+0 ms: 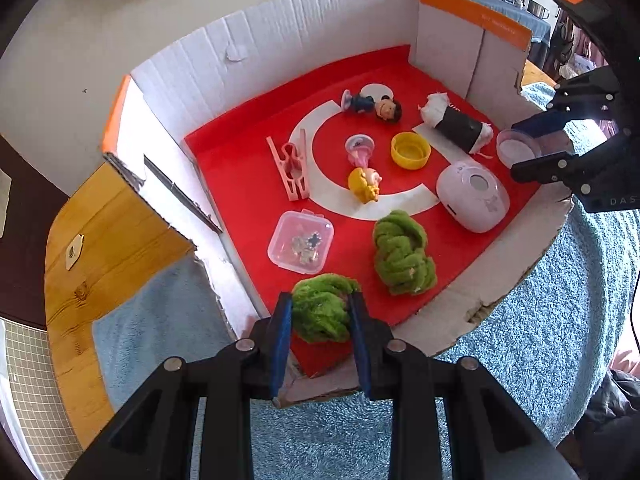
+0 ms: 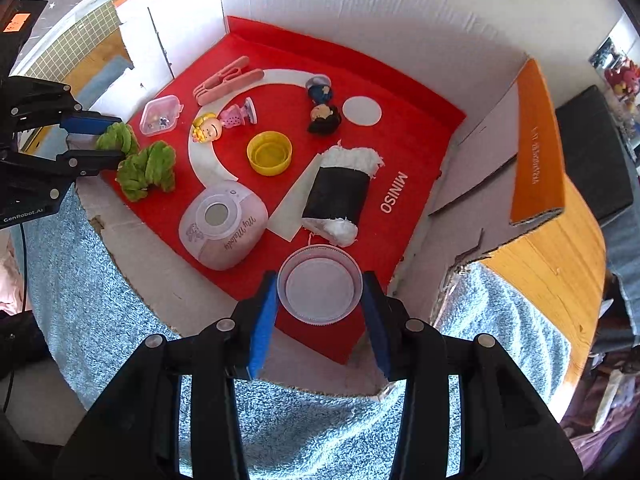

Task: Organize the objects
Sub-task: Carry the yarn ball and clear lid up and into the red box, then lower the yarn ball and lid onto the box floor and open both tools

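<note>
1. Left gripper [image 1: 320, 320] clamps a green tuft [image 1: 320, 314] at the box's [image 1: 320, 20] near-left edge.
2. Right gripper [image 2: 320, 296] pinches a clear lid [image 2: 320, 289], flat face up, near-right.
3. Second tuft [image 1: 404, 254] lies beside.
4. Roll [image 2: 340, 196], long axis near-far; the MINISO print shows only in the right view.

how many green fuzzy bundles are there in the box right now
2. One green bundle sits between the left gripper fingers at the near edge; the other bundle lies loose beside it.
</note>
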`<state>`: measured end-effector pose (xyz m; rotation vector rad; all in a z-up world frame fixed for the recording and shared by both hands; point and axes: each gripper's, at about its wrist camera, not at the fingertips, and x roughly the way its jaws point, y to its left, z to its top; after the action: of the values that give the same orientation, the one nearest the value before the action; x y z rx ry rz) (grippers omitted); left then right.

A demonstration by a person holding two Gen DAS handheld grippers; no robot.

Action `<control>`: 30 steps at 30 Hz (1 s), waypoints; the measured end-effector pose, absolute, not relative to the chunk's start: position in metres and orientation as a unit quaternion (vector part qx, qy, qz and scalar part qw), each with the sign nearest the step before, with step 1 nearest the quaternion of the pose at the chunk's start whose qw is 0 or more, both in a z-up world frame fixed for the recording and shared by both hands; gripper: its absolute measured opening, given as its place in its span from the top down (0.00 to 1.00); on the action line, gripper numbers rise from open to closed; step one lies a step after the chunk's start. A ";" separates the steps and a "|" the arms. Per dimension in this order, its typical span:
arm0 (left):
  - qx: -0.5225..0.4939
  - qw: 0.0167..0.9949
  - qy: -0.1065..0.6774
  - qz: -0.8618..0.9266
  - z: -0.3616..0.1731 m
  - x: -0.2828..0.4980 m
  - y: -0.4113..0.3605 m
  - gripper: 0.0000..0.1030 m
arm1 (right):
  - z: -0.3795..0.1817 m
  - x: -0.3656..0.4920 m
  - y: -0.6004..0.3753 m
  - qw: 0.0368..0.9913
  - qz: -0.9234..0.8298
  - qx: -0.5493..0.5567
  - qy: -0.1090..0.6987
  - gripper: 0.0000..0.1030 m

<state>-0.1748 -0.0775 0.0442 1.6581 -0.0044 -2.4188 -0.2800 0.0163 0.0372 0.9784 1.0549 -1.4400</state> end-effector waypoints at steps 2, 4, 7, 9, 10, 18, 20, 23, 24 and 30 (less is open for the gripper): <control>0.565 0.103 -0.002 -0.819 0.044 -0.175 -0.078 0.72 | 0.036 -0.282 0.016 0.525 -0.598 0.414 0.442 0.62; 0.567 0.101 -0.003 -0.818 0.044 -0.176 -0.079 0.72 | 0.034 -0.284 0.015 0.526 -0.592 0.420 0.443 0.62; 0.568 0.099 -0.007 -0.817 0.043 -0.176 -0.079 0.72 | 0.033 -0.283 0.015 0.525 -0.588 0.423 0.447 0.62; 0.567 0.098 -0.007 -0.818 0.043 -0.175 -0.079 0.72 | 0.032 -0.283 0.015 0.525 -0.586 0.424 0.449 0.62; 0.567 0.097 -0.008 -0.818 0.043 -0.175 -0.079 0.72 | 0.031 -0.283 0.015 0.524 -0.585 0.425 0.451 0.61; 0.568 0.099 -0.013 -0.817 0.042 -0.175 -0.078 0.71 | 0.029 -0.279 0.018 0.517 -0.583 0.422 0.464 0.61; 0.569 0.099 -0.012 -0.816 0.042 -0.175 -0.078 0.70 | 0.029 -0.279 0.019 0.515 -0.583 0.423 0.464 0.61; 0.569 0.096 -0.007 -0.817 0.043 -0.175 -0.078 0.68 | 0.030 -0.279 0.021 0.514 -0.583 0.425 0.464 0.61; 0.568 0.097 -0.006 -0.817 0.043 -0.175 -0.079 0.66 | 0.030 -0.280 0.021 0.514 -0.583 0.426 0.464 0.61; 0.567 0.091 0.002 -0.819 0.044 -0.175 -0.079 0.61 | 0.033 -0.279 0.026 0.516 -0.580 0.431 0.459 0.55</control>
<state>-0.1755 -0.0791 0.0443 1.6842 0.0061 -2.4334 -0.2791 0.0261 0.0329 1.0356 1.1028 -1.3939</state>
